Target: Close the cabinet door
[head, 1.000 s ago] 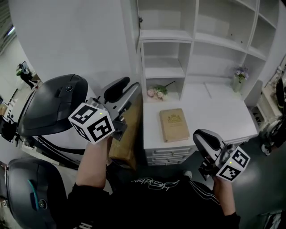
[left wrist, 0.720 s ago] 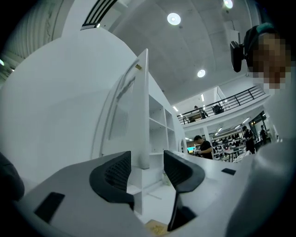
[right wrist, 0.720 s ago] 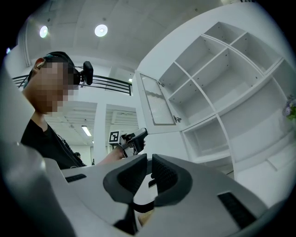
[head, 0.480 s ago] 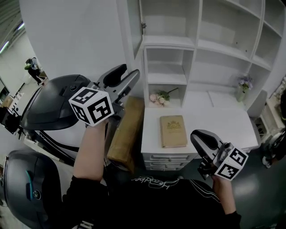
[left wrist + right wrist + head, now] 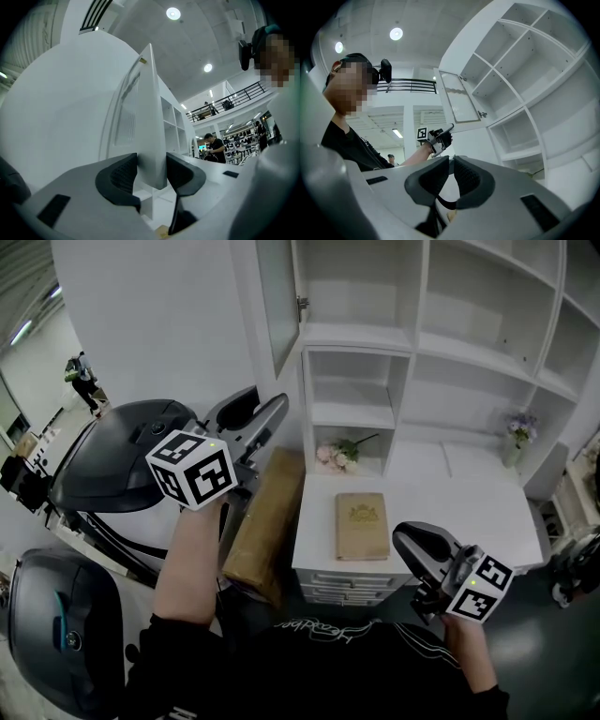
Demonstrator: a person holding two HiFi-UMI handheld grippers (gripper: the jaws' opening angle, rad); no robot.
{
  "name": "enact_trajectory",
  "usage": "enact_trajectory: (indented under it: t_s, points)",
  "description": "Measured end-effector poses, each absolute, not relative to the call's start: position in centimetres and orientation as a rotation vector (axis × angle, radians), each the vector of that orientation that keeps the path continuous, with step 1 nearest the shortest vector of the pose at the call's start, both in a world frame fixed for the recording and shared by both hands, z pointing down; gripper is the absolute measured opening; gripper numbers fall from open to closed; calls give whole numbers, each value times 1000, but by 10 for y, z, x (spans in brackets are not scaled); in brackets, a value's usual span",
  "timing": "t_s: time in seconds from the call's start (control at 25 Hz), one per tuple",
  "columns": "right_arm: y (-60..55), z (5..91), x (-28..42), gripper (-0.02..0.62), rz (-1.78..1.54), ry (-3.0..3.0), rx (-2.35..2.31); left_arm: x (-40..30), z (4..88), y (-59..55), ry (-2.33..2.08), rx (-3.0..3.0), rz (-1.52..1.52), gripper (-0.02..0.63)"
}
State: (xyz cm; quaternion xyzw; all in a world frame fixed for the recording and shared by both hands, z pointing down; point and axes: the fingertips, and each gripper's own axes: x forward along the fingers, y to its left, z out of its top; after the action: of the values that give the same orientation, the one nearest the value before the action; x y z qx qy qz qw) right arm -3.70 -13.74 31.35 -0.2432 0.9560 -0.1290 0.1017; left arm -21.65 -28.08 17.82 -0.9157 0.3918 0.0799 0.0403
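The white cabinet door [image 5: 278,296] stands swung open to the left of the shelf unit [image 5: 375,334]. My left gripper [image 5: 270,401] is raised just under the door's lower corner. In the left gripper view the door's [image 5: 147,108] lower edge stands between the jaws of the left gripper [image 5: 152,164], which are closing; I see no pad pressing on it. The right gripper view shows the door [image 5: 457,101] with that hand at its bottom corner. My right gripper [image 5: 412,540] hangs low in front of the desk, and its own view shows the right gripper [image 5: 451,161] shut and empty.
A white desk [image 5: 487,512] under the shelves carries a brown book [image 5: 363,524], pink flowers [image 5: 339,454] and a small purple flower vase [image 5: 517,432]. A brown cardboard box [image 5: 262,521] leans beside the drawers [image 5: 347,582]. Large dark grey machine housings [image 5: 112,456] fill the left.
My left gripper has risen and moved closer to the door's lower corner. The right gripper has drifted slightly left and stayed low.
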Motion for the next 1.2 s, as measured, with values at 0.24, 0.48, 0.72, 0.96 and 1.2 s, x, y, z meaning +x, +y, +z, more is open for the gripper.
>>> enact_trajectory:
  t_s: [0.24, 0.48, 0.72, 0.96, 1.2]
  points:
    - [-145, 332, -30, 60, -469, 2808, -710, -205, 180, -280, 1233, -2777, 262, 196]
    - [-154, 334, -12, 60, -472, 2792, -679, -183, 180, -282, 1331, -2717, 223, 196]
    - [-171, 332, 26, 60, -456, 2782, -653, -156, 179, -285, 1384, -2667, 189, 209]
    - [-193, 321, 53, 60, -424, 2781, -580, -133, 180, -289, 1475, -2577, 210, 210]
    - [-215, 311, 69, 60, -389, 2800, -492, -115, 180, -297, 1551, -2525, 176, 210]
